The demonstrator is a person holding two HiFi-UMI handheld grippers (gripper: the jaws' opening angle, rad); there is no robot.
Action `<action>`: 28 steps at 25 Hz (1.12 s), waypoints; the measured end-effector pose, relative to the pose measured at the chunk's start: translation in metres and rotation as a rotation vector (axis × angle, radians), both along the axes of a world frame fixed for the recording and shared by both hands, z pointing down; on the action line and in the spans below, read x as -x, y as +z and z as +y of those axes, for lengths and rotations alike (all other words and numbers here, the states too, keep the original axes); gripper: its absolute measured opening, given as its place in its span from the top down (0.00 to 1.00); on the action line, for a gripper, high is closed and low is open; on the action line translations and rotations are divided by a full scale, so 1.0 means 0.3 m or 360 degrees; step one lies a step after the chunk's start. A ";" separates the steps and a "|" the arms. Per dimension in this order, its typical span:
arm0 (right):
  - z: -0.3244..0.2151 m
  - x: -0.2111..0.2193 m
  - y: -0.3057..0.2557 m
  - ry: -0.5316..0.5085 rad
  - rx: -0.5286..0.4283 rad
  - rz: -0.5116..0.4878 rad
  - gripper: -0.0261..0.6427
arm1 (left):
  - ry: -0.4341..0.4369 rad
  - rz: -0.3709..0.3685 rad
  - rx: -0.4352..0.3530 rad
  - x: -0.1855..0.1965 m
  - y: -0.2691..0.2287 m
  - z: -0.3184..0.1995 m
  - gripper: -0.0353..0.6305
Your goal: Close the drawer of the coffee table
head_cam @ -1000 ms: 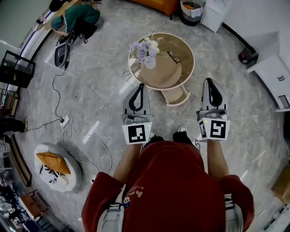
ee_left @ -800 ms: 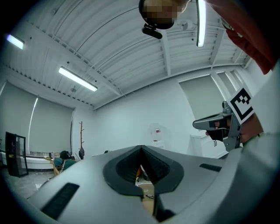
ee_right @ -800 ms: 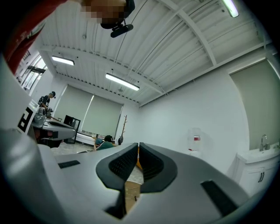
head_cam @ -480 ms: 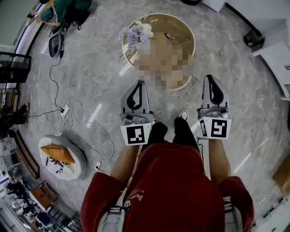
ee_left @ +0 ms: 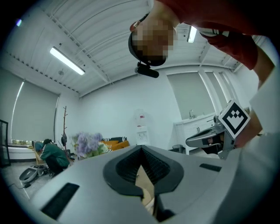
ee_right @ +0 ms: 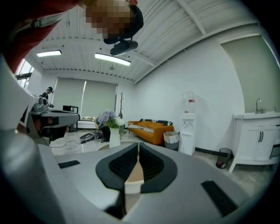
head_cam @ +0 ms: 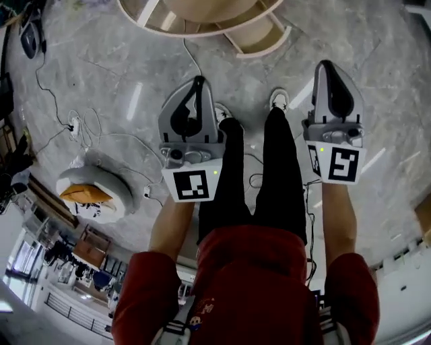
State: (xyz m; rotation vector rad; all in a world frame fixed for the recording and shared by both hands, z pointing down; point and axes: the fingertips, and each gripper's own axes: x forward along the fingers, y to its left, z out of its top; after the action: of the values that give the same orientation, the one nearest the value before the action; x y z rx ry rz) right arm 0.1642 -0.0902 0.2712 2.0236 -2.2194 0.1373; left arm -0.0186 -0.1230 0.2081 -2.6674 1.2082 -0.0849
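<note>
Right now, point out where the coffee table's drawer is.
Head view, top edge, right of centre: the drawer sticks out open from the round coffee table toward the person, ahead of the right shoe.

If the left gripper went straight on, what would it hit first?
Probably the coffee table, at its curved rim left of the open drawer; the left gripper points there, though depth is unclear.

round beige coffee table (head_cam: pixel 176 20) at top, drawer (head_cam: pixel 259 42) pulled out
</note>
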 end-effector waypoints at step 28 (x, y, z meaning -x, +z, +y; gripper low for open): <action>0.138 0.131 1.946 -0.0135 0.0137 -0.0049 0.63 | 0.0123 0.0037 0.0149 0.201 1.904 -0.005 0.93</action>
State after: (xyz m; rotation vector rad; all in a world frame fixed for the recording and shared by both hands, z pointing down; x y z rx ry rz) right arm 0.1249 -0.0488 0.8551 1.8926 -2.2723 0.2523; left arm -0.0789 -0.1245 0.7794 -2.7998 1.1335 -0.1008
